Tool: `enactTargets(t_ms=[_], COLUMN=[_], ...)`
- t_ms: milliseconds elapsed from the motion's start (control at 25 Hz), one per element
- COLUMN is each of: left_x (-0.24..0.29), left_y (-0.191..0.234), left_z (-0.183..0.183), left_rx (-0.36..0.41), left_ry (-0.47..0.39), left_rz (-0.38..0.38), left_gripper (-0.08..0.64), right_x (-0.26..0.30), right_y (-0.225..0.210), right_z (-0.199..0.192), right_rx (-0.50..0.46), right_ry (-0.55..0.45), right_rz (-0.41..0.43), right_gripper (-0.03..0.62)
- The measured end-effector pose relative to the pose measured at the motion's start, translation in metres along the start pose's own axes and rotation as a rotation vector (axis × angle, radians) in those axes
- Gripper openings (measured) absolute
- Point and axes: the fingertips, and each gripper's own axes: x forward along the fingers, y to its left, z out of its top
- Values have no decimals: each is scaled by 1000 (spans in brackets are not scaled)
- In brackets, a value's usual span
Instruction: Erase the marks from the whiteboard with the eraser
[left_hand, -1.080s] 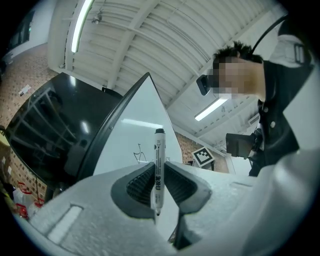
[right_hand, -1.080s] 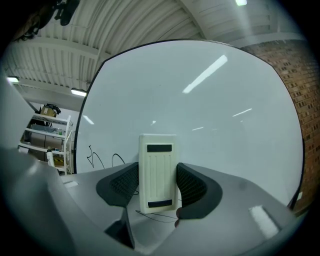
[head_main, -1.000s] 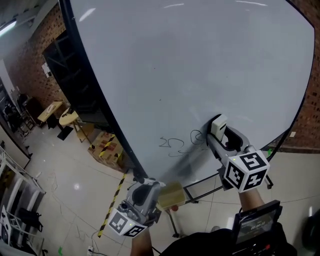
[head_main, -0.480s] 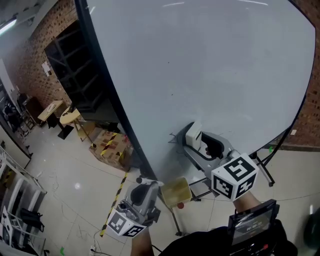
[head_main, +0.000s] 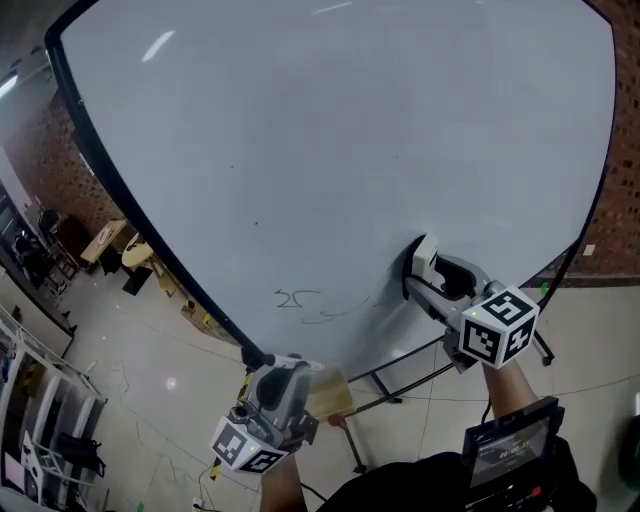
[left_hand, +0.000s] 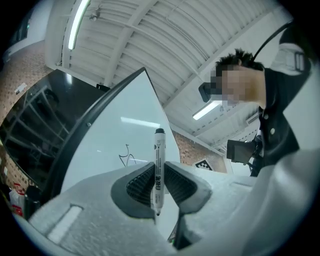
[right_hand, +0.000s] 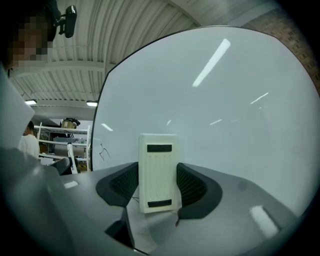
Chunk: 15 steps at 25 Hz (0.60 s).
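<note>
Our right claw (head_main: 428, 268) pinches the eraser (right_hand: 158, 172) against the whiteboard (head_main: 350, 150), near its lower edge. Our left claw (left_hand: 158, 182) clamps a marker (left_hand: 159, 150) below the whiteboard. Faint marks (head_main: 300, 298) on the whiteboard await wiping, so we judge the task unfinished.

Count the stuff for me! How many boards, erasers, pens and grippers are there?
Large white whiteboard: 1
White rectangular plastic eraser: 1
White marker pen: 1
Grey grippers: 2 (left gripper, right gripper)
Total: 5
</note>
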Motion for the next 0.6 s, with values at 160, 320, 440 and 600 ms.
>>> enactTargets(t_ms=[160, 320, 440, 600], left_x=[39, 45, 41, 38], left_y=[-12, -31, -39, -39], left_z=[-7, -23, -24, -18], left_rx=[2, 1, -1, 6], left_ry=[9, 36, 34, 30], left_rz=[7, 16, 26, 36], left_gripper=[58, 58, 58, 58], right_x=[-18, -41, -53, -61], right_y=[-63, -100, -120, -147], right_z=[3, -15, -23, -34], right_rx=[23, 39, 54, 82], right_ry=[-1, 18, 11, -1], right_rz=[-15, -54, -92, -156], right_gripper=[241, 241, 241, 241])
